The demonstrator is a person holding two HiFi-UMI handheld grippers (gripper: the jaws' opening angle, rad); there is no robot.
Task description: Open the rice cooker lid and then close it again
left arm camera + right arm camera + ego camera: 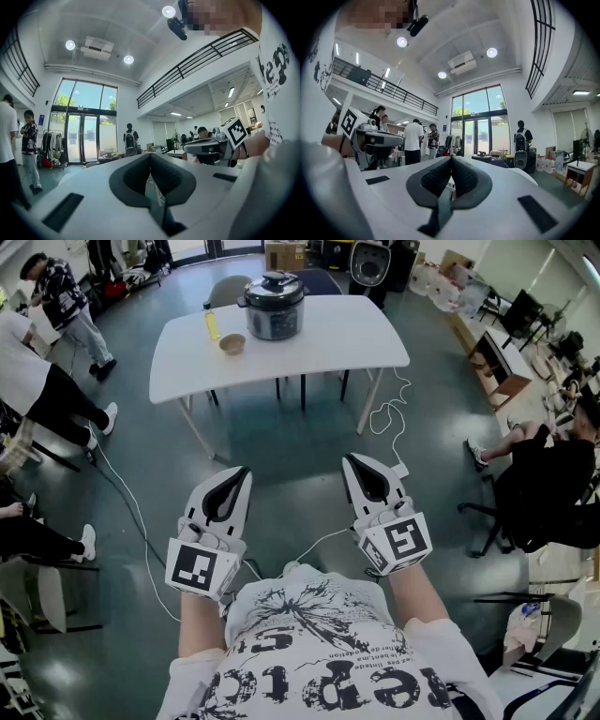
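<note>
Silver-and-black rice cooker [274, 307] on the far white table [328, 343], dark lid [275, 283] seated down on top; small bowl [232, 343] and yellow bottle [212, 324] just beside it; well apart from both grippers. Left gripper [241, 472] and right gripper [352, 459] held level near the person's chest; each clenched, jaws pressed together on nothing. Seemingly not begun: approach, lifting the lid, lowering it again, all yet to do.
</note>
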